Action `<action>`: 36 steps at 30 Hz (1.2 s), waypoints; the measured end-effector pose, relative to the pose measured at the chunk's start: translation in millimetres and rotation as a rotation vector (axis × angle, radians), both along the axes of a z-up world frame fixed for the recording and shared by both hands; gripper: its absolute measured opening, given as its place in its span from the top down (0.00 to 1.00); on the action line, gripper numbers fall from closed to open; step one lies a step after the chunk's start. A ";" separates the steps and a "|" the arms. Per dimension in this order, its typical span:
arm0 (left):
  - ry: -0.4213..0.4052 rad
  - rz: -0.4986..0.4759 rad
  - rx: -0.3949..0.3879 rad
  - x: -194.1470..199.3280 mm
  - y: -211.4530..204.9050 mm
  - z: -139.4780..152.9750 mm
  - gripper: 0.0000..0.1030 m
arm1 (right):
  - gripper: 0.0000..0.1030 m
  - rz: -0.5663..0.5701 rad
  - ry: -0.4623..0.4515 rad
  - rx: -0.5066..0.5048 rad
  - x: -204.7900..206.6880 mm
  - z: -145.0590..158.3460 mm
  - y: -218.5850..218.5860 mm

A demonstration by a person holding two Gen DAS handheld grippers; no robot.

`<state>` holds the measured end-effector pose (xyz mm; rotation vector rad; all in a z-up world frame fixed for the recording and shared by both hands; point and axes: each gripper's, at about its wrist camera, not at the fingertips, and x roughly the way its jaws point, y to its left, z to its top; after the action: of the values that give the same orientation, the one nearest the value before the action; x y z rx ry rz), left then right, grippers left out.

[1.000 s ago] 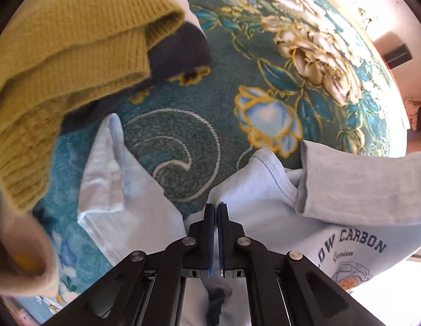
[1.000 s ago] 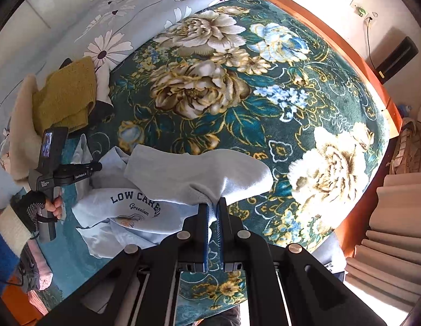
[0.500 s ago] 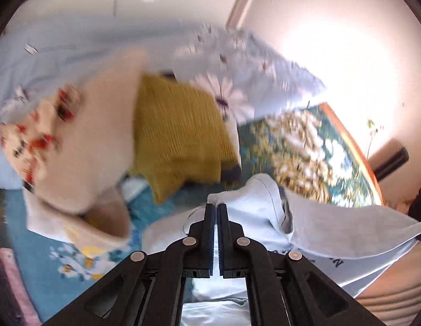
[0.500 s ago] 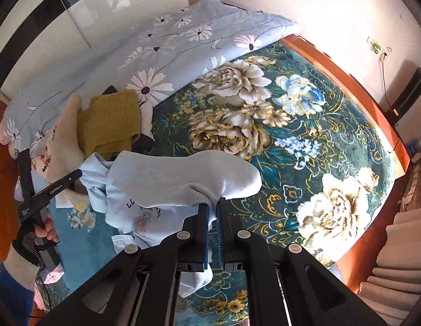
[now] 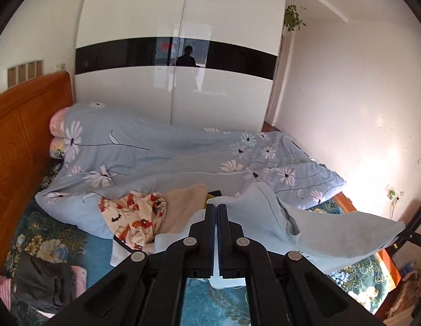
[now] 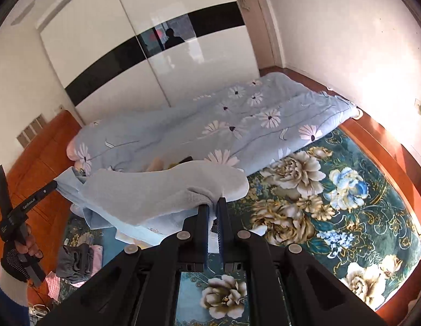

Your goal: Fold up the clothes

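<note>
**Sweatshirt held up over the bed by both grippers**

The bed (image 6: 373, 203), under a teal floral blanket, fills the right wrist view; the left wrist view shows only strips of it, low down. Both views take in the wardrobe (image 5: 180, 54) and the blue daisy quilt (image 5: 161, 160) along the bed's far side.

The pale blue sweatshirt (image 6: 161, 193) hangs in the air above the bed, stretched between the two grippers. In the left view its neck opening and one sleeve run off to the right; in the right view a grey-lined fold drapes leftward.

Only the left view shows the printed cloth (image 5: 134, 217) and a beige garment (image 5: 180, 203) heaped by the quilt.

The left gripper (image 5: 216, 207) is clamped tight on the sweatshirt's edge. The right gripper (image 6: 213, 203) is likewise pinched closed on a bunched fold. Only the right view shows the gloved left hand (image 6: 17, 255) on its handle.
</note>
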<state>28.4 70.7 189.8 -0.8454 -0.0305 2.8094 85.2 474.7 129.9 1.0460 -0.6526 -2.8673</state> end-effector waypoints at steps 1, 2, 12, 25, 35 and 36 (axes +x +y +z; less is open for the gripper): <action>0.013 0.015 -0.006 15.4 -1.6 2.3 0.99 | 0.95 0.012 0.010 -0.010 7.4 0.3 2.1; 0.016 0.032 -0.009 30.2 -3.1 0.9 0.98 | 0.95 0.026 0.014 -0.017 15.0 -1.3 3.3; -0.005 0.158 -0.079 127.3 -27.2 -10.6 0.99 | 0.95 0.206 0.040 -0.105 91.1 -12.8 -3.2; -0.408 0.115 -0.171 29.0 -17.6 -171.0 0.99 | 0.95 0.117 -0.395 -0.138 38.4 -158.6 -16.4; -0.634 0.050 -0.195 -37.7 -15.9 -270.0 0.99 | 0.95 -0.056 -0.614 -0.145 9.9 -220.8 -17.0; -0.647 0.043 -0.192 -46.4 -16.3 -274.6 0.99 | 0.95 -0.064 -0.627 -0.140 4.3 -221.3 -18.4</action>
<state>-18.0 54.5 -84.7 -1.7760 0.1255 2.4729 89.5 456.3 -91.4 1.9397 -0.8997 -2.4640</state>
